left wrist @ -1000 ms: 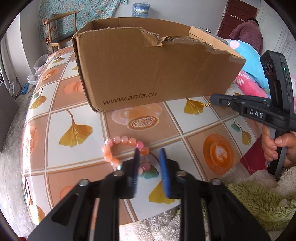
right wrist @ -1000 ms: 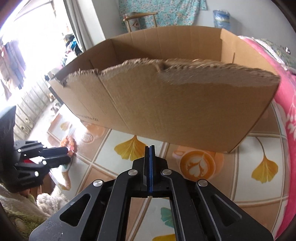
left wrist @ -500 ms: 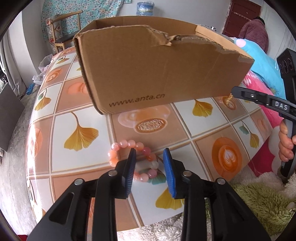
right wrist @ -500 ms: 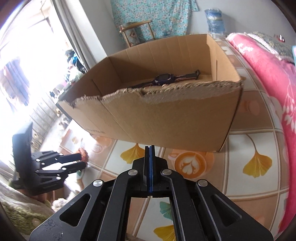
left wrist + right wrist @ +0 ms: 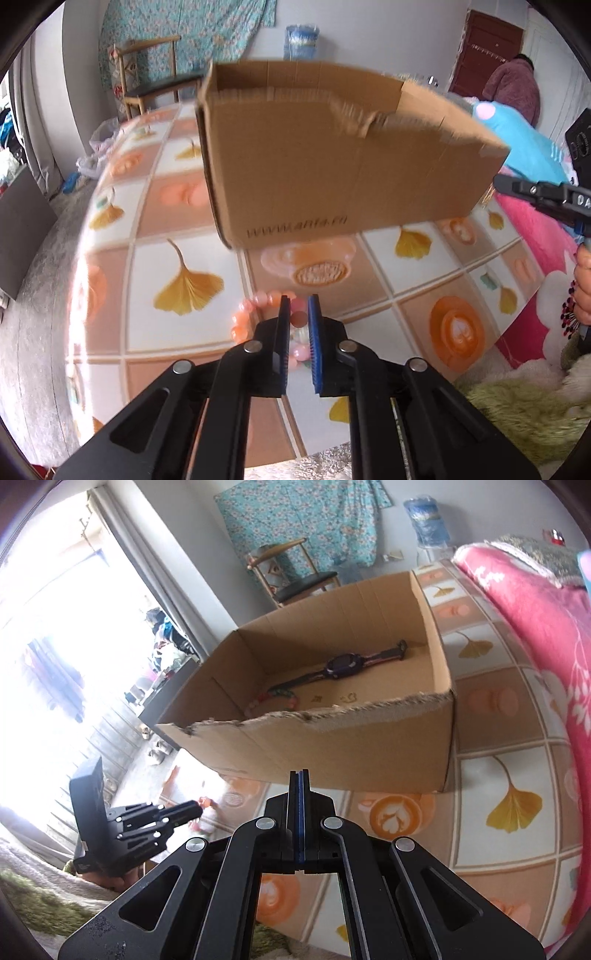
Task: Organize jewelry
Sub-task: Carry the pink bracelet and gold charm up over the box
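Now bead bracelet (image 5: 255,314) between closing left gripper (image 5: 298,325) jaws, seemingly pinched, blurry

The left gripper's fingers (image 5: 283,325) hid part of the bead bracelet (image 5: 255,310), whose beads were smeared by blur, so contact with the pads could not be told. The printing on the cardboard box (image 5: 332,166) was blurred. In the right wrist view, glare washed out the bracelet, and the box's torn front wall (image 5: 332,753) hid part of its floor.

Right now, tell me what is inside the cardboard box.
In the cardboard box: a dark watch, a beaded bracelet. The torn front wall hides the near floor.
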The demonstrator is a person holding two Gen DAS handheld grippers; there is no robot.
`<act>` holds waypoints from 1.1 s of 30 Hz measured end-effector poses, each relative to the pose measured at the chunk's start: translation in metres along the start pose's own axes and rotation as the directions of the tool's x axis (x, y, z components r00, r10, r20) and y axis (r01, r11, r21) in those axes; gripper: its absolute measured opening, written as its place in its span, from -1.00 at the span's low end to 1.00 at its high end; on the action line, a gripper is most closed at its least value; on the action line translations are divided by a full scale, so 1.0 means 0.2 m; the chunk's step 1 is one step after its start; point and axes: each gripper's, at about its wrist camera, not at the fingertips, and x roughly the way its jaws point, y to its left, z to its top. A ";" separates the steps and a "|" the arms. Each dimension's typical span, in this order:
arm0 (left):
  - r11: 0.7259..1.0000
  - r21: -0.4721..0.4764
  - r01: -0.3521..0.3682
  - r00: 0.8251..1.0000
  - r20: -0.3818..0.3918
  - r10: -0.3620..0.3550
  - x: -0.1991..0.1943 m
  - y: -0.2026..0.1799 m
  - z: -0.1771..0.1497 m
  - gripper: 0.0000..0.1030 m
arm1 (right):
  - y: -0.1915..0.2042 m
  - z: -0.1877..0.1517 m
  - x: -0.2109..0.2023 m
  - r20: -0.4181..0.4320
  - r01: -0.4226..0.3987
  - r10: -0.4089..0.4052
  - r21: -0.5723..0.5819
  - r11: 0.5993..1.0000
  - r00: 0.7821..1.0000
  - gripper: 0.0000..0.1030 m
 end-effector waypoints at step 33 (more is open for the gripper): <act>0.931 0.099 0.351 0.929 0.091 -0.360 0.00 -0.29 0.94 -0.83 | 0.06 0.31 -0.21 0.285 -0.002 0.034 -0.111 0.994 0.958 -1.00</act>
